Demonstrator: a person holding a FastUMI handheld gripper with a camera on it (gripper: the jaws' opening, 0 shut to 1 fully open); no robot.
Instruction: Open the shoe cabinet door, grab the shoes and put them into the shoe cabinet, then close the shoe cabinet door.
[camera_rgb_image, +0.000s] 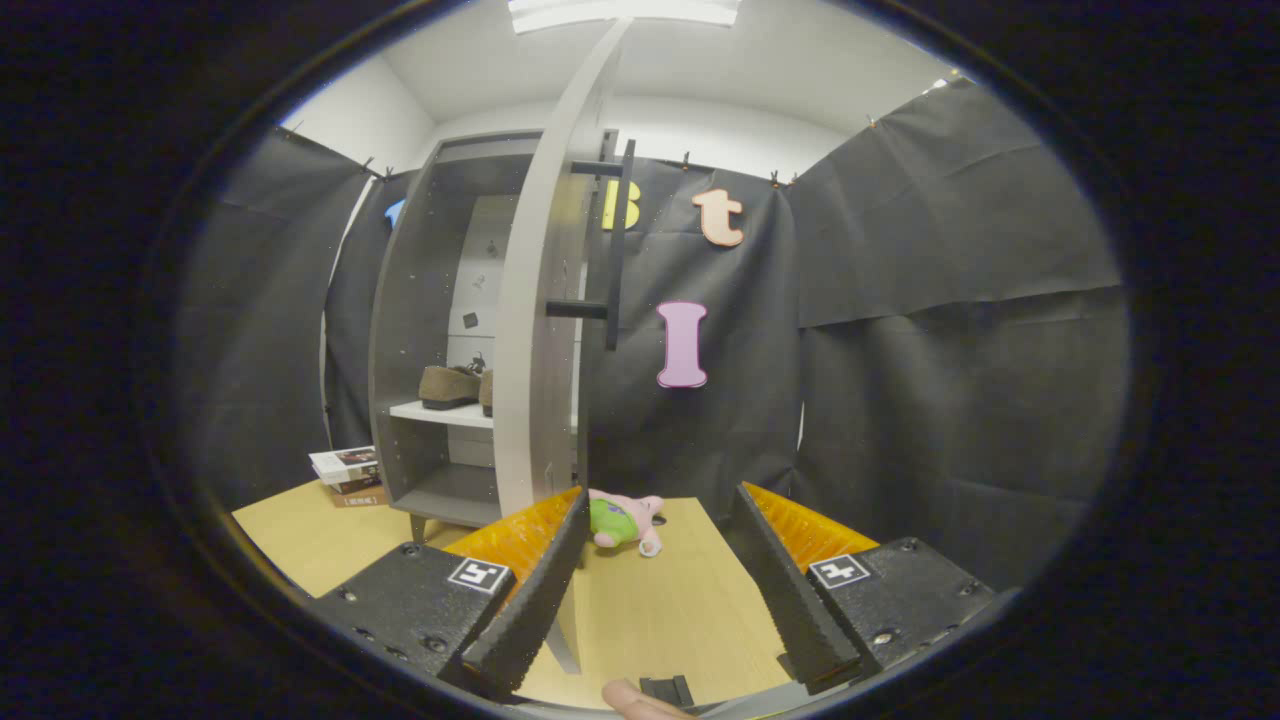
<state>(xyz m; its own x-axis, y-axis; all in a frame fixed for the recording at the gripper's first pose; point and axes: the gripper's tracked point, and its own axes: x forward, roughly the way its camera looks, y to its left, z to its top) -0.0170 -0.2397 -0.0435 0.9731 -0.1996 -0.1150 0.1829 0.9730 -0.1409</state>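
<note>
The grey shoe cabinet (420, 300) stands on the wooden table, ahead and to the left of my fingers. Its door (540, 330) is swung open, edge-on toward me, with a dark bar handle (618, 245) on its right face. A pair of brown shoes (452, 386) sits on the white shelf (440, 412) inside. My gripper (660, 570) is open with nothing between its fingers. The left finger (535, 590) lies right at the door's lower edge; I cannot tell if it touches.
A pink and green plush toy (625, 522) lies on the table (680, 610) just beyond the fingers, right of the door. A stack of books (347, 476) rests left of the cabinet. Black cloth walls close in behind and to the right. A fingertip (640, 702) shows below.
</note>
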